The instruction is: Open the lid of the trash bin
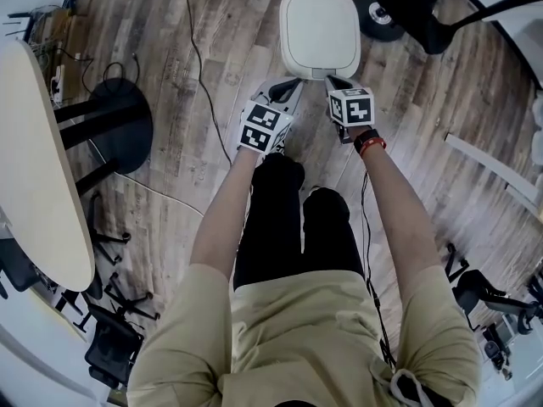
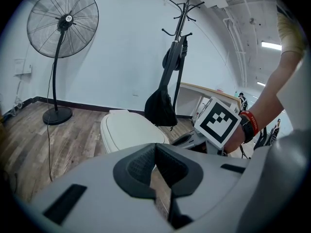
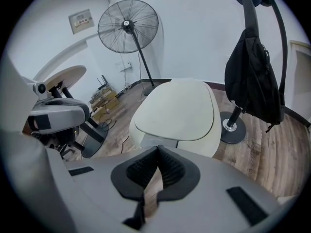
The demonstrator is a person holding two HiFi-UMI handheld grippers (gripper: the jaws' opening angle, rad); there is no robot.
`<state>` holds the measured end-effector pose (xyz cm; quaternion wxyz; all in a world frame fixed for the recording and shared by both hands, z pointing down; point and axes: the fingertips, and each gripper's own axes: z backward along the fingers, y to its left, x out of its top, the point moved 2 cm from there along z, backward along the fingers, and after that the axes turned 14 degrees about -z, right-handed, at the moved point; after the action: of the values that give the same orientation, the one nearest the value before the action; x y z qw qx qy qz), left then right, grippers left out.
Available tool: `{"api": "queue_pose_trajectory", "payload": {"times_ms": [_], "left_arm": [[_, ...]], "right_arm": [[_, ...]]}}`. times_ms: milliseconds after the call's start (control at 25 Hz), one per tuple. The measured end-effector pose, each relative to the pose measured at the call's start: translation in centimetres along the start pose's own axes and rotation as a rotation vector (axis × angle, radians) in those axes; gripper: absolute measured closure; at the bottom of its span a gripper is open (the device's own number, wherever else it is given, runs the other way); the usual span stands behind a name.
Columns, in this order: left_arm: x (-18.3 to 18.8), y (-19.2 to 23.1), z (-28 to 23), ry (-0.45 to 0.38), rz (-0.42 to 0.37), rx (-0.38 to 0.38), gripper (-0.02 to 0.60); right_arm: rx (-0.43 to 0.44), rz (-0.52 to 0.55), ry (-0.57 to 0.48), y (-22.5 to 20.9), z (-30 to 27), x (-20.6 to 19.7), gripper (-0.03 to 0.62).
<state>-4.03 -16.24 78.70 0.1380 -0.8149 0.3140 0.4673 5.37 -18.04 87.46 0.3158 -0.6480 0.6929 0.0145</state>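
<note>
Both the left gripper (image 1: 291,85) and the right gripper (image 1: 333,81) sit near the front edge of the white trash bin (image 1: 320,28), their fingers pressed together on nothing. The bin stands on the wooden floor (image 1: 212,49), its lid (image 3: 175,110) down.

Beige shirt (image 1: 314,337), black trousers (image 1: 280,227), red-black wristband (image 1: 368,142); left tool (image 1: 293,84), right tool (image 1: 333,80) grey, black-white marker cubes (image 1: 263,126).
</note>
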Motion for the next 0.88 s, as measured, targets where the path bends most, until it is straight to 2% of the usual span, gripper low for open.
{"api": "queue_pose_trajectory", "payload": {"times_ms": [880], "left_arm": [[-0.9, -0.1, -1.3, 0.021, 0.019, 0.007, 0.558]], "right_arm": [[0.032, 0.065, 0.022, -0.7, -0.5, -0.6, 0.585]]}}
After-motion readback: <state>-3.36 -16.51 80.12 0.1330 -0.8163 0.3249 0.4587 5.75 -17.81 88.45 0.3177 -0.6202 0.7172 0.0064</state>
